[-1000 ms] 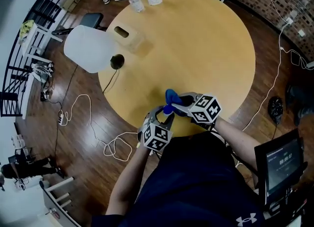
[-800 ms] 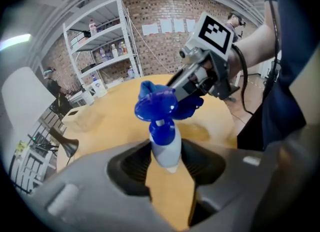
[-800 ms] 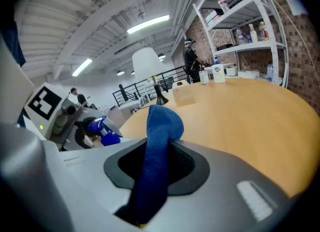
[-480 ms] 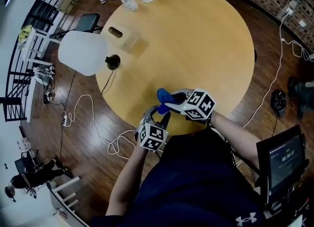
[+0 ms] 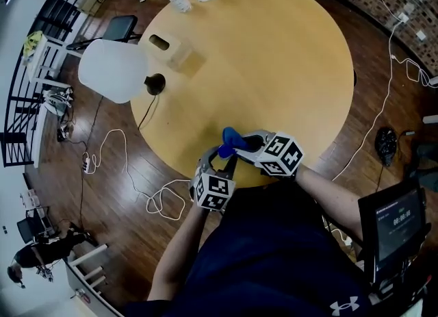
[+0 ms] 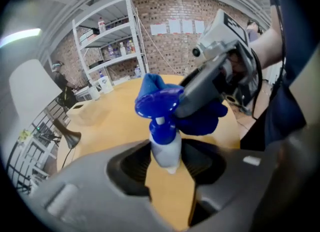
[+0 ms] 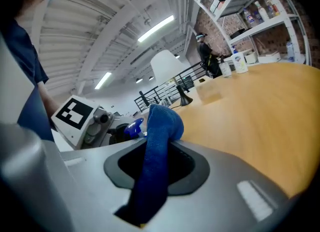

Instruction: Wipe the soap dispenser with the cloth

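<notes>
Left tongs (image 6: 167,160) clamped on the soap dispenser (image 6: 164,146) body, steadying it over the bench (image 6: 115,121) edge; right tongs (image 7: 156,162) pinch the blue cloth (image 7: 159,126), its bunched end against the pump head just beyond the left tongs; likely mid-wipe.

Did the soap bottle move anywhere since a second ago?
No. The soap bottle stays in the left tongs, by the same near edge of the table.
</notes>
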Tool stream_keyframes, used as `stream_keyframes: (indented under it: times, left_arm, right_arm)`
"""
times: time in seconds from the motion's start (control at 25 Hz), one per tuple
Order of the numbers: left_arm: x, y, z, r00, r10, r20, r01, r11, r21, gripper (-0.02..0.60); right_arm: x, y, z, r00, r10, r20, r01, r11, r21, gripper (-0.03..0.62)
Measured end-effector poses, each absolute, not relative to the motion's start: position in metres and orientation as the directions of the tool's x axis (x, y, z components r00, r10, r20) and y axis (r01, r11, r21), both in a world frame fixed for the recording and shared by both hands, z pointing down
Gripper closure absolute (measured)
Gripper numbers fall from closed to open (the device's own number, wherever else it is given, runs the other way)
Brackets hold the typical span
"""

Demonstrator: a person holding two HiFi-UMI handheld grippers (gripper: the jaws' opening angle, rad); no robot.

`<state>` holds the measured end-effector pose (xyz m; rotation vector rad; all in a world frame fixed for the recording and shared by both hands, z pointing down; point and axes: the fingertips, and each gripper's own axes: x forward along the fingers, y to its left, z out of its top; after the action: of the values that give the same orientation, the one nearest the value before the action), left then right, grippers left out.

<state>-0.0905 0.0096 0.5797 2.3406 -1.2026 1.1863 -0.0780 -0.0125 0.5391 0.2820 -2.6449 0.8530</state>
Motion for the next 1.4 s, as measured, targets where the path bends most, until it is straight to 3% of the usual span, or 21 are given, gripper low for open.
stream_keyframes:
  times: [0.28, 0.4, 0.6, 0.8, 0.96, 1.04, 1.16, 1.2, 1.28, 1.4]
  left_arm:
    - [-0.082, 0.012, 0.577, 0.377, -0.547, 0.747, -0.861, -0.504, 0.066, 0.344]
    - [-0.084, 0.029, 0.582, 0.382, -0.472, 0.794, -0.822, -0.567, 0.058, 0.334]
    - [-0.075, 0.042, 0.593, 0.39, -0.402, 0.828, -0.766, -0.641, 0.049, 0.344]
    - [-0.039, 0.043, 0.595, 0.452, -0.365, 0.814, -0.666, -0.745, 0.036, 0.347]
    - [-0.029, 0.041, 0.586, 0.466, -0.349, 0.813, -0.607, -0.795, 0.008, 0.404]
    - [-0.051, 0.037, 0.574, 0.44, -0.392, 0.808, -0.668, -0.744, 0.003, 0.465]
    - [-0.091, 0.022, 0.557, 0.409, -0.473, 0.781, -0.745, -0.667, -0.014, 0.489]
    - [-0.097, 0.015, 0.556, 0.407, -0.481, 0.776, -0.731, -0.681, -0.039, 0.471]
    - [-0.094, 0.004, 0.561, 0.407, -0.458, 0.79, -0.639, -0.761, -0.112, 0.343]
    - [-0.08, -0.007, 0.577, 0.377, -0.387, 0.841, -0.437, -0.875, -0.207, 0.259]
  right_arm:
    - [-0.043, -0.049, 0.57, -0.81, -0.332, 0.484, -0.574, 0.621, -0.535, 0.494]
    - [-0.022, -0.034, 0.578, -0.77, -0.316, 0.554, -0.626, 0.544, -0.559, 0.494]
    - [-0.038, -0.002, 0.586, -0.814, -0.216, 0.539, -0.558, 0.546, -0.625, 0.493]
    - [-0.038, -0.034, 0.588, -0.777, -0.316, 0.544, -0.618, 0.548, -0.565, 0.493]
    - [-0.034, -0.057, 0.573, -0.755, -0.381, 0.534, -0.647, 0.565, -0.512, 0.493]
    - [-0.026, -0.056, 0.558, -0.755, -0.406, 0.514, -0.651, 0.552, -0.521, 0.493]
    - [-0.026, -0.044, 0.534, -0.808, -0.383, 0.448, -0.59, 0.539, -0.601, 0.494]
    - [-0.032, -0.041, 0.528, -0.829, -0.362, 0.427, -0.56, 0.55, -0.62, 0.494]
    - [-0.047, -0.034, 0.528, -0.851, -0.303, 0.43, -0.522, 0.588, -0.618, 0.494]
    - [-0.058, -0.029, 0.545, -0.83, -0.222, 0.512, -0.527, 0.615, -0.586, 0.496]
